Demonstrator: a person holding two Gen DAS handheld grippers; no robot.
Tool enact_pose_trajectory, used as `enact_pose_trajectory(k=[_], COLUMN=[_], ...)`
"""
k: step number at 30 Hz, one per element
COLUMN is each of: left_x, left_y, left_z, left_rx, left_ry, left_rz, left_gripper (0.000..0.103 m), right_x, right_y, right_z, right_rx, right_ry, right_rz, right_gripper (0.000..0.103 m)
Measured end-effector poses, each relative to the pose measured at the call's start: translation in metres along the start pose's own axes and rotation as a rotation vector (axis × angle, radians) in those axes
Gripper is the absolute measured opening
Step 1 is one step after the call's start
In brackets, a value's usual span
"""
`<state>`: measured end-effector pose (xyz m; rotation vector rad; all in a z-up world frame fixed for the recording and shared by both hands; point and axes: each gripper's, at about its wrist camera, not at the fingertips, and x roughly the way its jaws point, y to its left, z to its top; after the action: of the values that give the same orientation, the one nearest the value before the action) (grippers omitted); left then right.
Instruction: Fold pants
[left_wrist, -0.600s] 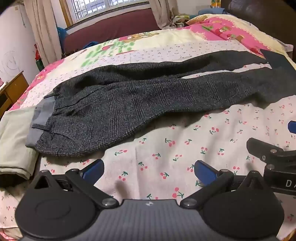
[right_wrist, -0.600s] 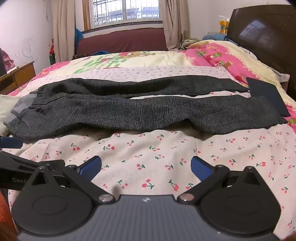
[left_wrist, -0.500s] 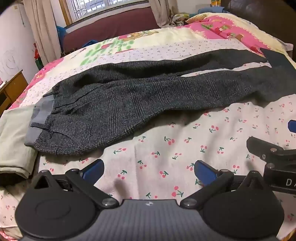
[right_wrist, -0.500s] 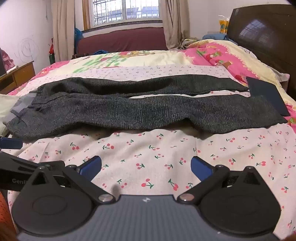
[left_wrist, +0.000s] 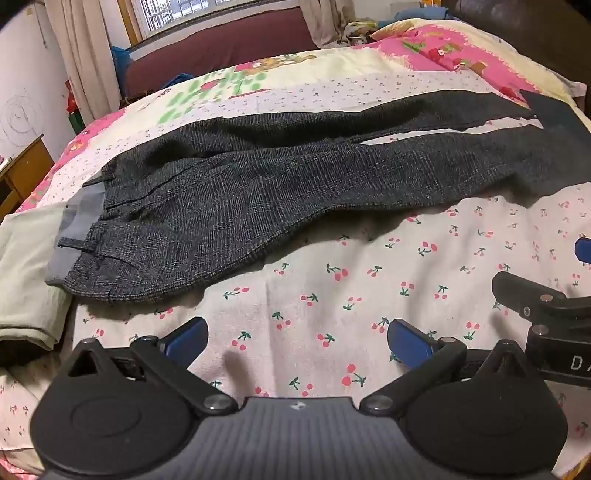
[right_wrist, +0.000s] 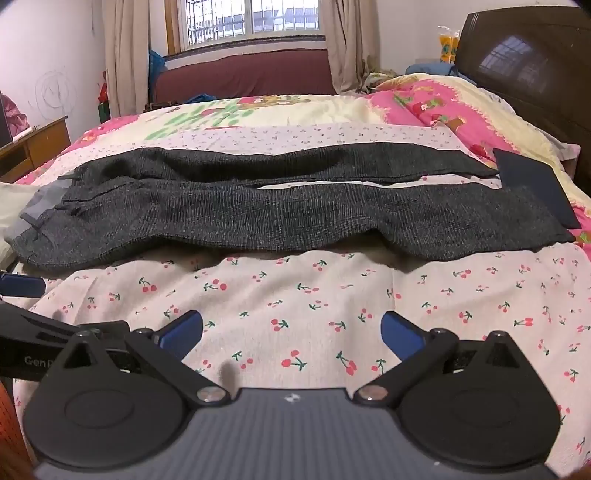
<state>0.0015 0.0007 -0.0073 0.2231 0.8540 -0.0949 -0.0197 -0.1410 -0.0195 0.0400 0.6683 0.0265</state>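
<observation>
The pants (right_wrist: 280, 218) lie flat across the bed (right_wrist: 332, 295), waist to the left, cuffs to the right, both legs spread with a thin strip of sheet showing between them. Nothing is folded yet, by the look of it.

Left gripper (left_wrist: 295, 338) hangs over the cherry-print sheet near the waist end, jaws wide, nothing between them. Right gripper (right_wrist: 291, 328) sits just beside it, nearer the middle of the near leg, jaws also wide and empty. Both are short of the cloth, not touching it.

The likely opening move is leg over leg. To do it cleanly, the left should take the near waist corner (left_wrist: 92, 284) and the right should shift well right to the near cuff (right_wrist: 535, 236), so the whole near edge lifts as one line. Grab only the near leg's layers, not the sheet beneath. Carry the edge far, match seam to seam, and lay it down without dragging.

Watch the dark flat item (right_wrist: 532, 184) by the cuffs; it touches or overlaps the hem and may catch the fold.
</observation>
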Motion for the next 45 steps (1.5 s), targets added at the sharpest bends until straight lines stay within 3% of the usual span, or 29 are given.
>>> enact_pose_trajectory(k=[45], left_x=[0.0029], left_y=[-0.0016], left_z=[-0.0016], left_rx=[0.007], left_ry=[0.016], left_rz=[0.001], left_gripper=[0.103], right_x=[0.0047], right_y=[0.0004], right_z=[-0.001], right_rx=[0.002], right_ry=[0.028], right_rz=[0.004], right_gripper=[0.102])
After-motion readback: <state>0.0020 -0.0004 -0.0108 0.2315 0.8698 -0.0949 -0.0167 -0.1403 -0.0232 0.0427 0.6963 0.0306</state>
